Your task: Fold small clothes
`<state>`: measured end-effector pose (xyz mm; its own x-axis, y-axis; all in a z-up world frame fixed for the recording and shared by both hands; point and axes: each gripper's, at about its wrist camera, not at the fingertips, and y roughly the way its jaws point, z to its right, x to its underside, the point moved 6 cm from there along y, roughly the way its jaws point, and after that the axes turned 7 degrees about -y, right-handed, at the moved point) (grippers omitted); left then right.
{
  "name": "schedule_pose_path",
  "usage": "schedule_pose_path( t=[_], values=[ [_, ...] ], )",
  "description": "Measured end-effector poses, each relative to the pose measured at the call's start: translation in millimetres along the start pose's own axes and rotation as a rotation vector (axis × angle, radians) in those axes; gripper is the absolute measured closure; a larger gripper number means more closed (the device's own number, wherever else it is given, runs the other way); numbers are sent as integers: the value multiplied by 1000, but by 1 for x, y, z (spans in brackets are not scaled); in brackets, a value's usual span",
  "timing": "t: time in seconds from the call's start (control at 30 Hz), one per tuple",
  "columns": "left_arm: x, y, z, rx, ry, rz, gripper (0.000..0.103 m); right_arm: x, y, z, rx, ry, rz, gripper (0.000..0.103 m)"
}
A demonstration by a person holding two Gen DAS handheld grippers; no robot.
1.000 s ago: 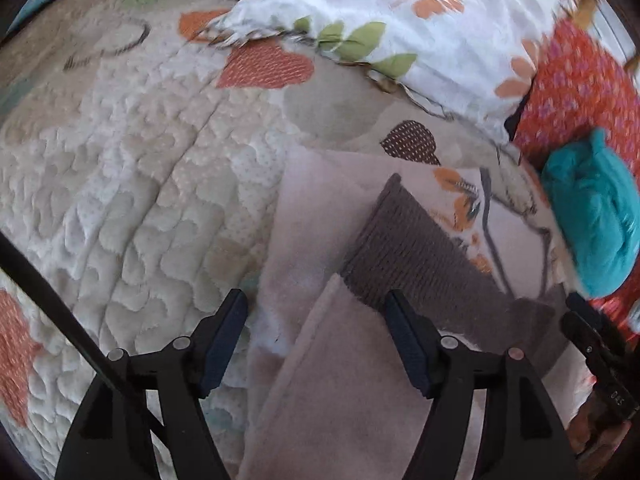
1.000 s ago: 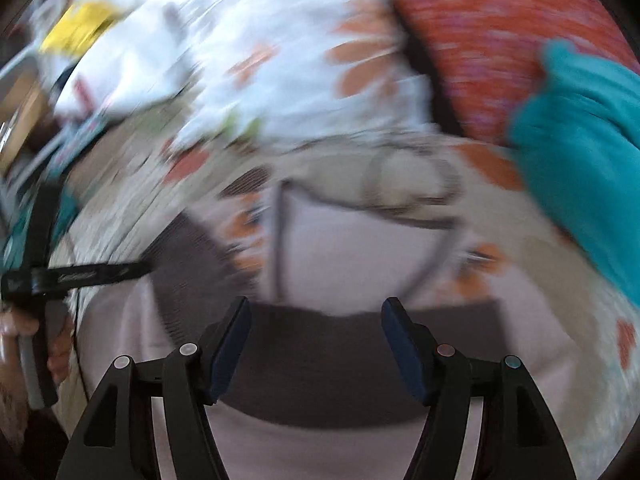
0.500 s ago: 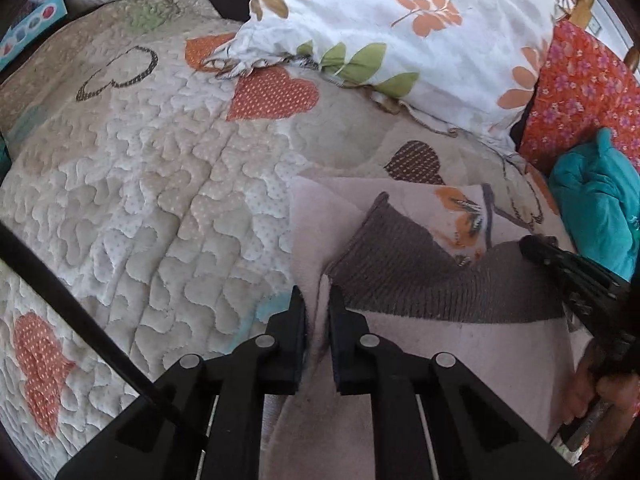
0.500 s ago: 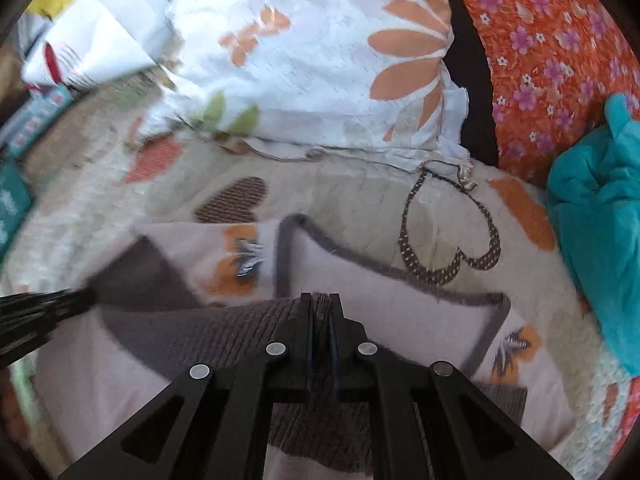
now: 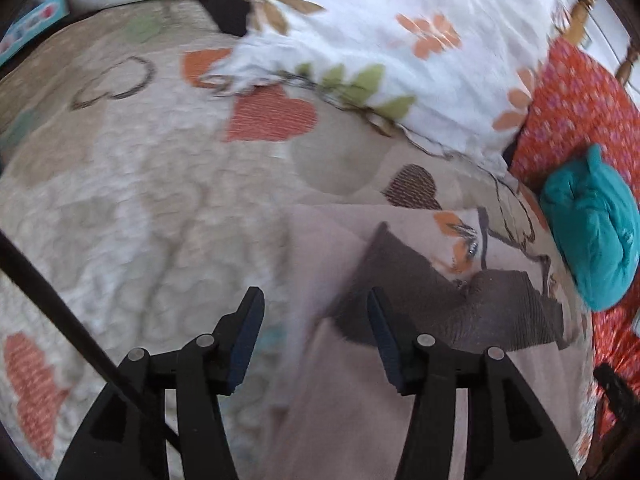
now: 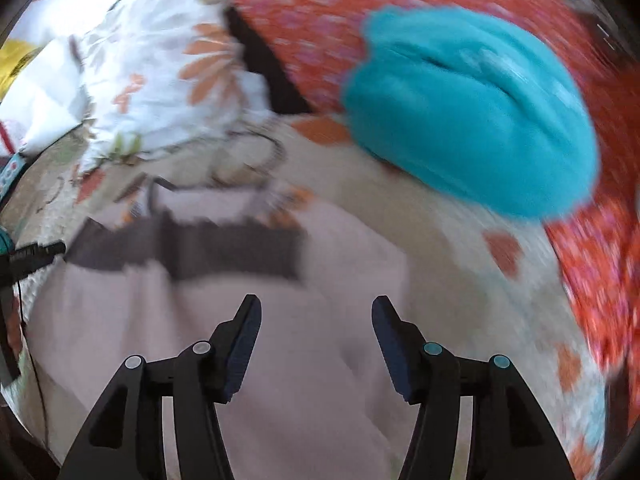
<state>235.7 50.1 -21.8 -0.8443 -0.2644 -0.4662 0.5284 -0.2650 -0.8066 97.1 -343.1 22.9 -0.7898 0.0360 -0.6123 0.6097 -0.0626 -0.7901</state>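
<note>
Nearest in the left wrist view, the left gripper (image 5: 312, 320) hangs with its jaws spread apart and nothing between them, poised over the left edge of the pale pink garment (image 5: 400, 408). That garment lies flat on the quilted bedspread (image 5: 132, 208), its dark brown ribbed band (image 5: 432, 300) folded across it toward one o'clock. Likewise the right gripper (image 6: 316, 328) stands wide apart and empty above the same pink cloth (image 6: 280, 360), with the brown band (image 6: 224, 248) lying beyond its tips at about eleven o'clock; this view is blurred. Farther out, a bunched teal garment (image 6: 472, 108) rests at one o'clock against an orange flowered pillow (image 6: 320, 12). In the left wrist view, the teal bundle (image 5: 592, 224) sits at three o'clock, and a white pillow with orange flowers and green leaves (image 5: 400, 40) spans twelve o'clock at the bed's far end.
</note>
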Motion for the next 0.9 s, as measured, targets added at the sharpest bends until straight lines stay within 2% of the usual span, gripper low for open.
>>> schedule_pose_path(
  t=[0.1, 0.13, 0.17, 0.2, 0.27, 0.3, 0.33, 0.4, 0.53, 0.6, 0.63, 0.67, 0.7, 0.8, 0.87, 0.9],
  values=[
    [-1, 15, 15, 24, -5, -31, 51, 34, 2, 22, -37, 121, 4, 40],
    [0, 18, 20, 27, 2, -41, 57, 38, 8, 24, -59, 153, -10, 40],
    [1, 19, 26, 11, 26, -50, 85, 40, 12, 24, -81, 168, -27, 40],
    [1, 20, 28, -22, 43, -49, 94, 38, 13, 22, -101, 154, -20, 40],
    [-4, 11, 28, -84, 35, 8, 94, 34, 15, 16, -69, 93, -2, 40],
    [-6, 8, 26, -93, 20, 20, 94, 35, 20, 13, -69, 73, -21, 59],
    [-10, 3, 22, -101, -9, 37, 94, 37, 26, 10, -88, 64, -49, 98],
    [-13, -1, 16, -110, -36, 55, 94, 38, 32, 12, -87, 78, -81, 98],
    [-13, -5, 9, -122, -63, 52, 93, 36, 23, 43, 83, 111, -93, 98],
    [-13, -6, 8, -123, -73, 52, 91, 42, 19, 55, 92, 157, -120, 98],
    [-15, -10, 4, -152, -80, 76, 91, 47, 17, 60, 114, 177, -140, 98],
    [-18, -14, 0, -173, -87, 100, 89, 50, 16, 65, 159, 179, -149, 97],
    [-20, -19, -5, -178, -102, 117, 81, 51, 16, 67, 169, 181, -144, 92],
    [-25, -32, -14, -120, -167, 131, 69, 40, 9, 72, 78, 247, -53, 90],
    [-26, -38, -14, -92, -188, 128, 67, 14, 5, 62, 26, 211, 50, 80],
    [-24, -40, -13, -76, -190, 121, 65, 3, 5, 55, 1, 182, 80, 65]
  ],
)
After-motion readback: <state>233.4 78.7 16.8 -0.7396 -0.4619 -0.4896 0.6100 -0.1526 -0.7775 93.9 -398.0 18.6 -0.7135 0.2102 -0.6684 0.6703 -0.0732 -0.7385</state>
